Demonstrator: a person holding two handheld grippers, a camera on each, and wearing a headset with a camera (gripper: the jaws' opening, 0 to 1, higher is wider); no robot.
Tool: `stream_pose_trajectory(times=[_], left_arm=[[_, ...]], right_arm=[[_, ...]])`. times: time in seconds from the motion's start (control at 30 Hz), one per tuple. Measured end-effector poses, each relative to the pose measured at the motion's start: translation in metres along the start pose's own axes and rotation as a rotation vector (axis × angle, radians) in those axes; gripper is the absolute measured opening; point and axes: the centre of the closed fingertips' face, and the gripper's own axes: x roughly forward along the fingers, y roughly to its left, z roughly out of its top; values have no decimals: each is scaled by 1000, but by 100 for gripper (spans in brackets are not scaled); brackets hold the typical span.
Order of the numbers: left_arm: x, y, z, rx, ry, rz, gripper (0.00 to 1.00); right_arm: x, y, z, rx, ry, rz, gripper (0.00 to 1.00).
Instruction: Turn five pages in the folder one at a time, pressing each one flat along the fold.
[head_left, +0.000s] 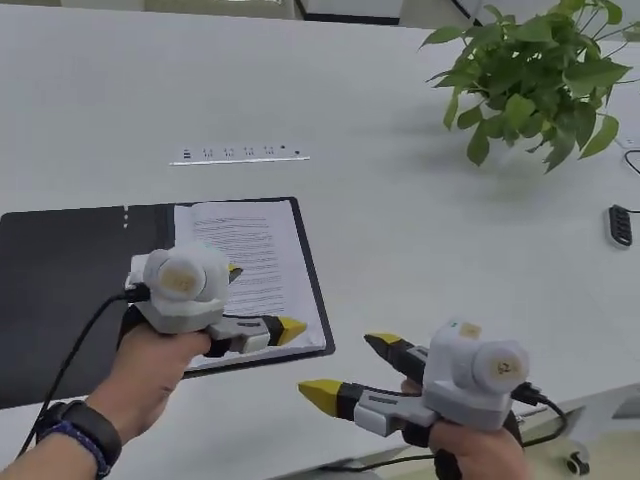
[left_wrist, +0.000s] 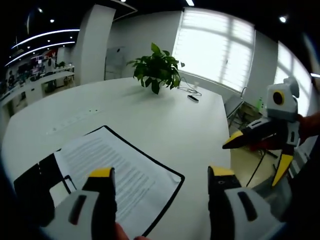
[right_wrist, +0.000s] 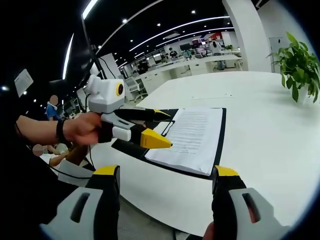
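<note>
A black folder (head_left: 60, 290) lies open on the white table, with a printed page (head_left: 250, 250) stacked on its right half. My left gripper (head_left: 263, 297) hovers open over the page's lower right corner, nothing between its yellow-tipped jaws. My right gripper (head_left: 348, 364) is open too, held off the folder's right side above the bare table near its front edge. In the left gripper view my own jaws (left_wrist: 161, 172) frame the page (left_wrist: 115, 167), and the right gripper (left_wrist: 270, 137) comes in from the right. In the right gripper view my jaws (right_wrist: 166, 171) face the page (right_wrist: 192, 135) and the left gripper (right_wrist: 145, 127).
A potted green plant (head_left: 540, 75) stands at the far right of the table (head_left: 400, 200). A flush socket strip (head_left: 238, 153) lies beyond the folder, and a small black device (head_left: 620, 225) is at the right edge. Cables trail from both grippers.
</note>
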Motion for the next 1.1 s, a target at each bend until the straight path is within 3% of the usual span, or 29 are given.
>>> stream_pose_trajectory(times=[0.23,0.3,0.53,0.7,0.8,0.9,1.03,1.1], left_arm=[[31,10,-20,10,58,33,75],[39,18,-26,24,72,76,74],[64,26,-49,20,139,115,75],[71,29,-64,45,189,145,73],[71,33,-71,114,221,184,66],[73,29,-84,127,259,165,66],[74,25,-74,63,217,156,69],[77,26,-76,71,220,166,69]], right_arm=[[0,-7,-1,10,4,0,75],[-1,-9,-2,15,6,1,75],[-1,-13,-4,23,17,1,74],[-1,-15,-6,32,21,-1,74],[1,-16,-8,36,26,0,74],[2,-17,-10,40,31,2,74],[5,-17,-10,47,32,4,74],[6,-18,-10,49,34,7,74]])
